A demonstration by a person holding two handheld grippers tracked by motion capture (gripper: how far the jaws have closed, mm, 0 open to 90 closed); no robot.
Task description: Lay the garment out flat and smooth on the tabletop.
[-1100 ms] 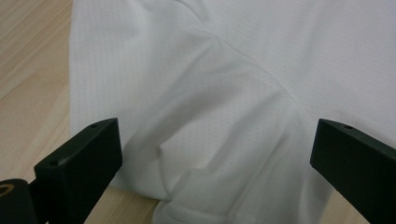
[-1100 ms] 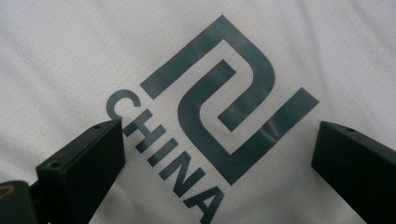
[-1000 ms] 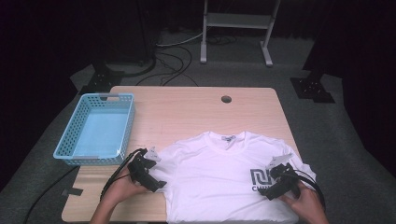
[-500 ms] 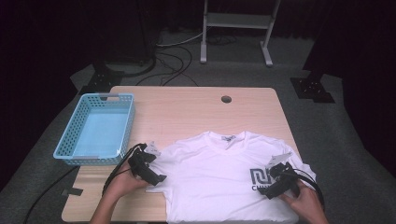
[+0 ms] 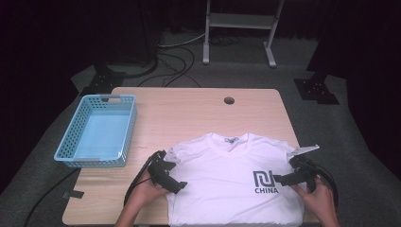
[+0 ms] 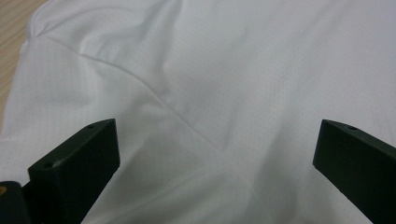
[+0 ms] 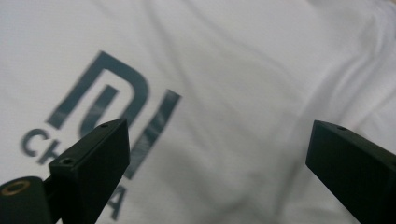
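A white cotton T-shirt with a dark printed logo [image 5: 236,182] is spread flat on the light wooden table [image 5: 189,113], collar pointing away, its hem cut off. The left claw [image 5: 182,185] and right claw [image 5: 276,179] are held wide open over its sides.

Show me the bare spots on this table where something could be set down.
The far half of the table is bare, from the blue basket past the cable hole. A strip lies between basket and white T-shirt. The near edge is crowded by shirt, left gripper and right gripper.
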